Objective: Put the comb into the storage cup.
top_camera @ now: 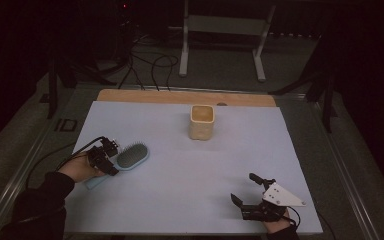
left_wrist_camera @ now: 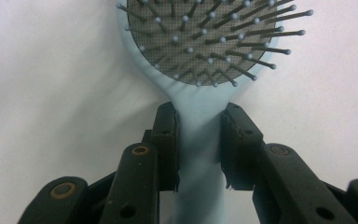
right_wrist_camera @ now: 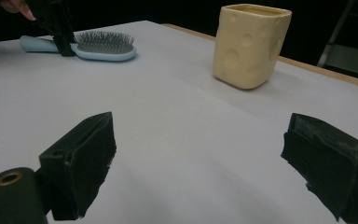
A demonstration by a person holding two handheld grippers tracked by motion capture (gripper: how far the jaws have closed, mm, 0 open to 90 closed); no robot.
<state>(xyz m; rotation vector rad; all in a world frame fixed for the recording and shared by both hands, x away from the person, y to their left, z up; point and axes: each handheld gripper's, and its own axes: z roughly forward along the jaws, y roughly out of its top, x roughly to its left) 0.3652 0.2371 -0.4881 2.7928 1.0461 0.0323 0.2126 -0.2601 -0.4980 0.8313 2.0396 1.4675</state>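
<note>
A: Left gripper [top_camera: 111,156] clamped right on the hairbrush [top_camera: 130,157], at the neck where the handle meets the head. Pretty clear in the left gripper view: pale blue handle [left_wrist_camera: 199,154] squeezed between the two black jaws, one pad touching each side, bristle head [left_wrist_camera: 205,35] sticking out past the tips.

B: Lying flat or lifted?

A: Can't tell for sure. Looks flat on the white sheet [top_camera: 190,165] at the left side of the table, bristles up, head pointing away from the hand [top_camera: 80,169]. Handle end poking out under the hand.

B: And the right gripper [top_camera: 245,188]?

A: Down at the near right corner, jaws spread wide, nothing between them but bare sheet. Well apart from the brush.

B: Anything else around?

A: Cream cup [top_camera: 201,121] standing upright toward the far middle of the sheet, open top, dimpled sides in the right gripper view [right_wrist_camera: 249,44]. Nowhere near either gripper.
</note>
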